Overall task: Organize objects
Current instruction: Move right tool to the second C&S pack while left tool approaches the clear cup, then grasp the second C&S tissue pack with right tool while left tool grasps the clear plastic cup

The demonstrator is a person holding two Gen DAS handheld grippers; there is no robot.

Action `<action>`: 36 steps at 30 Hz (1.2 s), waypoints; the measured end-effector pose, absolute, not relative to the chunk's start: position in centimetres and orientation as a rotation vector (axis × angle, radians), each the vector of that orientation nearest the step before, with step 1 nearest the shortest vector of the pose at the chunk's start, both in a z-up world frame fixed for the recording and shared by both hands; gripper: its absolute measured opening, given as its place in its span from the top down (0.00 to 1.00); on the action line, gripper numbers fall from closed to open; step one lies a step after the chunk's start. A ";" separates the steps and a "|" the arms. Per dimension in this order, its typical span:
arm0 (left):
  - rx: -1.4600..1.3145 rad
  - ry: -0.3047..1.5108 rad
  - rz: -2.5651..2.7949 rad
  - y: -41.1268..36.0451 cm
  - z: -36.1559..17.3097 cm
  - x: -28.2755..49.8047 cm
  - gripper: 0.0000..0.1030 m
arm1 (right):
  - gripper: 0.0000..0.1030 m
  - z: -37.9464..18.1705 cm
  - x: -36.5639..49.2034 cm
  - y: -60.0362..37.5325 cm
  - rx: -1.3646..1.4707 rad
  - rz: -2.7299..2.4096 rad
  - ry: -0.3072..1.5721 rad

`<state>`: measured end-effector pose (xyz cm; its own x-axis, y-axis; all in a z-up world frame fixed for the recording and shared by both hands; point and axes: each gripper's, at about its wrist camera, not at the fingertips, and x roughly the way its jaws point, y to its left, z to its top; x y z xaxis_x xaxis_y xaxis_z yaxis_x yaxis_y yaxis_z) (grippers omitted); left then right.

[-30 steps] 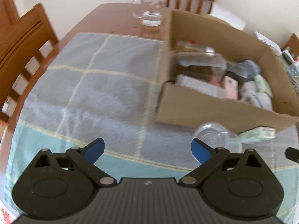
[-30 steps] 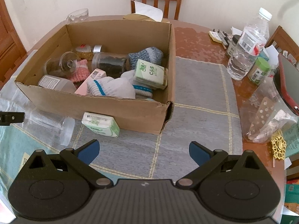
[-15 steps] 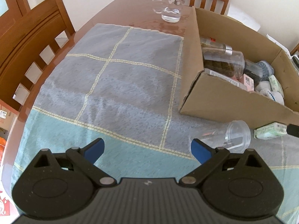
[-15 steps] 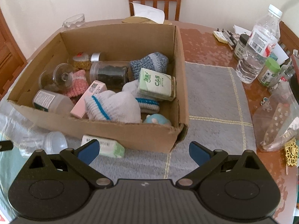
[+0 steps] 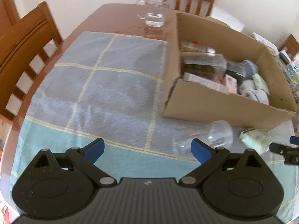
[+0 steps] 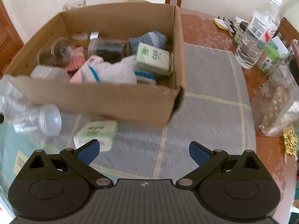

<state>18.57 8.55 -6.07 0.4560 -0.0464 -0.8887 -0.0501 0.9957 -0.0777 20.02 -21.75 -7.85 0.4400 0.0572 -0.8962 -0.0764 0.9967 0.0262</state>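
Observation:
A cardboard box (image 6: 104, 100) (image 5: 214, 110) holds jars, socks, a pink carton and a green tissue pack. In front of it a clear plastic bottle (image 6: 37, 121) (image 5: 207, 138) lies on its side beside a green tissue pack (image 6: 96, 134) (image 5: 256, 139). My left gripper (image 5: 147, 148) is open over the cloth, its right fingertip just before the bottle. My right gripper (image 6: 143, 150) is open, with its left fingertip close to the loose tissue pack. Nothing sits between either pair of fingers.
A grey and teal checked cloth (image 5: 112, 85) covers the wooden table. A glass pitcher (image 5: 153, 15) stands behind the box. Water bottle (image 6: 259, 31), small jars and plastic bags (image 6: 276, 108) crowd the right side. Wooden chairs (image 5: 24, 52) surround the table.
Both grippers have dropped lower and nearer the loose items; the right one now sits close to the tissue pack. The left view swung back right toward the bottle. Both stay open.

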 end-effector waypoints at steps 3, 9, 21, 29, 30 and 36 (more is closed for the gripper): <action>-0.088 1.096 -0.035 7.7 -6.0 19.0 0.04 | 0.00 -7.7 19.7 -21.6 0.003 0.105 1.117; -0.078 1.101 -0.105 5.8 -6.2 19.6 0.04 | 0.00 -9.2 20.2 -18.3 -0.023 0.196 1.115; -0.049 1.127 -0.185 2.3 -7.1 20.5 0.04 | 0.00 -12.4 20.4 -19.2 -0.128 0.120 1.161; -0.049 1.141 -0.195 1.0 -7.5 21.4 0.04 | 0.00 -12.6 20.1 -21.3 -0.074 0.076 1.178; -0.049 1.141 -0.194 0.8 -7.6 21.4 0.04 | 0.00 -12.6 20.0 -21.3 -0.072 0.078 1.177; -0.039 1.135 -0.166 -0.1 -8.2 21.7 0.03 | 0.00 -12.6 19.6 -20.6 -0.062 0.099 1.183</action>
<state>21.75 -0.12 -8.21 0.4112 -0.1518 -0.8988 0.1125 0.9869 -0.1152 19.62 -20.64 -12.58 0.3742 0.0447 -0.9263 -0.1101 0.9939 0.0035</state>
